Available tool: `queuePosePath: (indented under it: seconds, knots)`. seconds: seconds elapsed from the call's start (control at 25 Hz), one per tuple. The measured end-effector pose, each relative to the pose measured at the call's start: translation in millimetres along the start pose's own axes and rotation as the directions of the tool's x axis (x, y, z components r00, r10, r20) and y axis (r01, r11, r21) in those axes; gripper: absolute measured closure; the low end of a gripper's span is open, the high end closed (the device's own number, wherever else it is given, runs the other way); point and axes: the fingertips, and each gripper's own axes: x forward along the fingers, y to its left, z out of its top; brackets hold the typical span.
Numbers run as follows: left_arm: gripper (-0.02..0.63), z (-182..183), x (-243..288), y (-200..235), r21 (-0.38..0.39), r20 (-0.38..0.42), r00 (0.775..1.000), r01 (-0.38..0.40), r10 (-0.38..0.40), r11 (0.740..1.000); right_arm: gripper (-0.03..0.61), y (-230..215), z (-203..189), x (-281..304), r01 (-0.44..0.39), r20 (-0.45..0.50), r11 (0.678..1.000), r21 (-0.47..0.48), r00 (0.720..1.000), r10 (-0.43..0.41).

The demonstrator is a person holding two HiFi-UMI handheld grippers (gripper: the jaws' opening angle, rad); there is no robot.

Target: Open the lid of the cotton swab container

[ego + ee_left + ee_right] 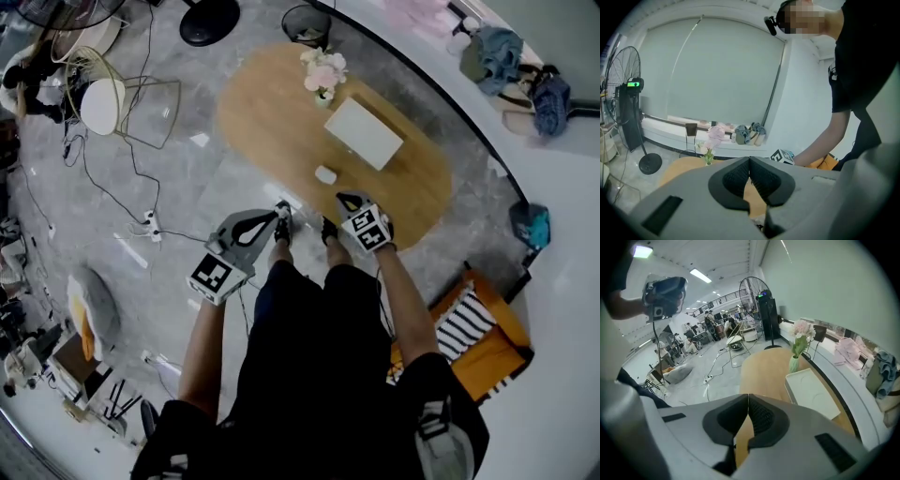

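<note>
Head view: oval wooden table [272, 122], rounded white container [325, 174]; left claw [750, 160], right claw [748, 398] closed, empty.

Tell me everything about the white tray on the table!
The white tray is a flat rectangle with rounded corners and a low raised rim, smooth like plastic. It looks empty. It lies flat on the oval wooden table, turned at an angle, beside the vase of pink flowers.

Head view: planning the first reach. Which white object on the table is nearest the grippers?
The small rounded cotton swab container, closer than the big flat tray.
</note>
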Motion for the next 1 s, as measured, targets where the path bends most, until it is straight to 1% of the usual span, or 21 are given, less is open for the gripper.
queuePosePath:
  seconds: [0.16,0.32,0.44,0.48,0.52,0.6,0.72,0.76,0.88,1.0]
  knots:
    - [0.614,-20,14,12,-0.042,-0.017,1.000,-0.013,0.012,0.999,0.583,-17,-11,30,-0.028,-0.020,1.000,0.004,0.999,0.028]
    - [0.614,-43,26,28,-0.063,-0.011,1.000,-0.014,0.013,0.998,0.581,-29,-20,60,-0.019,-0.050,0.999,-0.033,0.999,0.017]
    - [0.614,-61,36,36,-0.073,-0.017,1.000,-0.010,0.009,0.997,0.572,-37,-38,83,-0.008,-0.077,0.999,-0.048,0.997,0.004]
    - [0.614,-67,39,37,-0.080,-0.020,1.000,-0.007,0.006,0.997,0.535,-40,-46,90,-0.003,-0.097,0.998,-0.057,0.995,-0.002]
    - [0.614,-72,42,38,-0.088,-0.024,1.000,-0.005,0.003,0.996,0.482,-42,-53,97,0.000,-0.122,0.998,-0.069,0.993,-0.009]
    - [0.614,-81,46,38,-0.107,-0.032,0.999,0.001,-0.005,0.994,0.412,-44,-64,110,-0.001,-0.169,0.994,-0.109,0.986,-0.017]
    - [0.614,-93,50,40,-0.133,-0.046,0.999,0.002,-0.008,0.991,0.370,-45,-79,132,-0.008,-0.236,0.983,-0.183,0.971,-0.036]
    - [0.614,-96,52,42,-0.138,-0.049,0.999,0.000,-0.007,0.990,0.368,-47,-82,139,-0.001,-0.251,0.977,-0.212,0.966,-0.053]
    - [0.614,-103,53,44,-0.147,-0.048,0.999,-0.005,-0.002,0.989,0.365,-56,-87,156,0.041,-0.268,0.954,-0.297,0.955,-0.125]
    - [0.614,-108,51,49,-0.152,-0.052,0.999,-0.014,0.006,0.988,0.328,-63,-91,170,0.060,-0.292,0.939,-0.338,0.942,-0.165]
